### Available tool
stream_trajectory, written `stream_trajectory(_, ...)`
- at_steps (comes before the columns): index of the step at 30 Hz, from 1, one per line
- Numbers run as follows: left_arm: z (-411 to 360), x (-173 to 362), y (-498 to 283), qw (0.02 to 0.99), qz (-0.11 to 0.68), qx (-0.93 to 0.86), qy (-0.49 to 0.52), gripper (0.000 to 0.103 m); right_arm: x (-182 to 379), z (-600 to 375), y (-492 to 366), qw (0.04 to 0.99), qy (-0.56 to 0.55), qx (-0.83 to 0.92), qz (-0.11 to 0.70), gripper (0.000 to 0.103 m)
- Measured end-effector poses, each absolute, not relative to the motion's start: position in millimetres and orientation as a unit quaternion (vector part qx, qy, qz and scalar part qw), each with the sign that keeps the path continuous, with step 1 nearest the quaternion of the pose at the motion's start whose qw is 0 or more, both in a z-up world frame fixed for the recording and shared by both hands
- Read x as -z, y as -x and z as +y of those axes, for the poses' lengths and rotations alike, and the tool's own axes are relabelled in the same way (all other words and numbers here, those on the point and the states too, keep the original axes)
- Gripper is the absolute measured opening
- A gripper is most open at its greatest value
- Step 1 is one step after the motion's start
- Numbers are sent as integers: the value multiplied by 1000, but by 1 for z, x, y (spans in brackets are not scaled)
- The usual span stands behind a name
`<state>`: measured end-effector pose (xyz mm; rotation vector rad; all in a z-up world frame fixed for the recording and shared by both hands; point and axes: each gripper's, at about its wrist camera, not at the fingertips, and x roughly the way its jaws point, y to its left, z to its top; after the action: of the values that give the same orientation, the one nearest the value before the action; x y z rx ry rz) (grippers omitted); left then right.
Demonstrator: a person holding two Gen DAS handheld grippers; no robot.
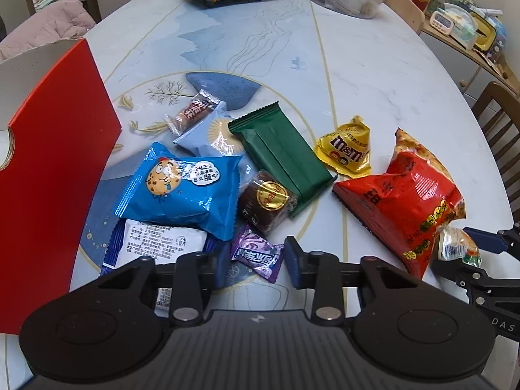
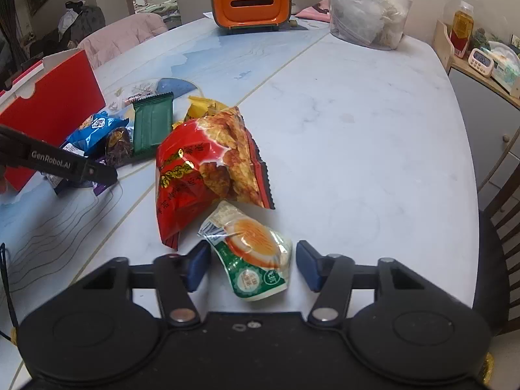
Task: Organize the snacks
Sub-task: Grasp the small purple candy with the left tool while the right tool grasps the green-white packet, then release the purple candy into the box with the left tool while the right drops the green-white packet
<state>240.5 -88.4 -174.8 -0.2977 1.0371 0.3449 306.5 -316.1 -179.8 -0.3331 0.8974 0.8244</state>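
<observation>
On the table (image 1: 373, 74) nearly all your snacks lie loose beside the red box (image 1: 58, 162). Your left gripper (image 1: 255, 261) straddles the purple candy (image 1: 256, 253), your right gripper (image 2: 252, 268) the egg packet (image 2: 253, 250); neither is pinching yet.

Around the edges of the snack table

We saw an orange and green tissue box (image 2: 251, 1) at the far end of the marble-patterned table (image 2: 357, 136), with a clear plastic bag (image 2: 367, 9) of pale stuff to its right. We noticed a pink quilted cushion (image 2: 123, 37) beyond the table's left edge, a wooden shelf (image 1: 468, 48) on the right carrying a small white timer (image 2: 481, 60) among clutter, and a dark wooden chair (image 1: 500, 123) near it.
</observation>
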Motion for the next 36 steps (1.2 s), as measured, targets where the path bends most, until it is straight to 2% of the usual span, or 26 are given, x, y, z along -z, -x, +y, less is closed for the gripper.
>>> stream_trajectory(2, -89, 175, -241, 843, 493, -166, 135, 28, 180, -316, -306, 809, 157, -383, 417, 49)
stream_trajectory(8, -88, 174, -238, 843, 493, -161, 142, 25, 179, -317, -297, 812, 153, -375, 421, 47)
stream_trajectory(22, -94, 152, -202, 852, 487, -116, 153, 25, 159, -332, -255, 823, 100, -340, 445, 47)
stream_trajectory(36, -77, 102, -147, 874, 456, -83, 146, 25, 100, -307, -199, 844, 88, -337, 409, 47)
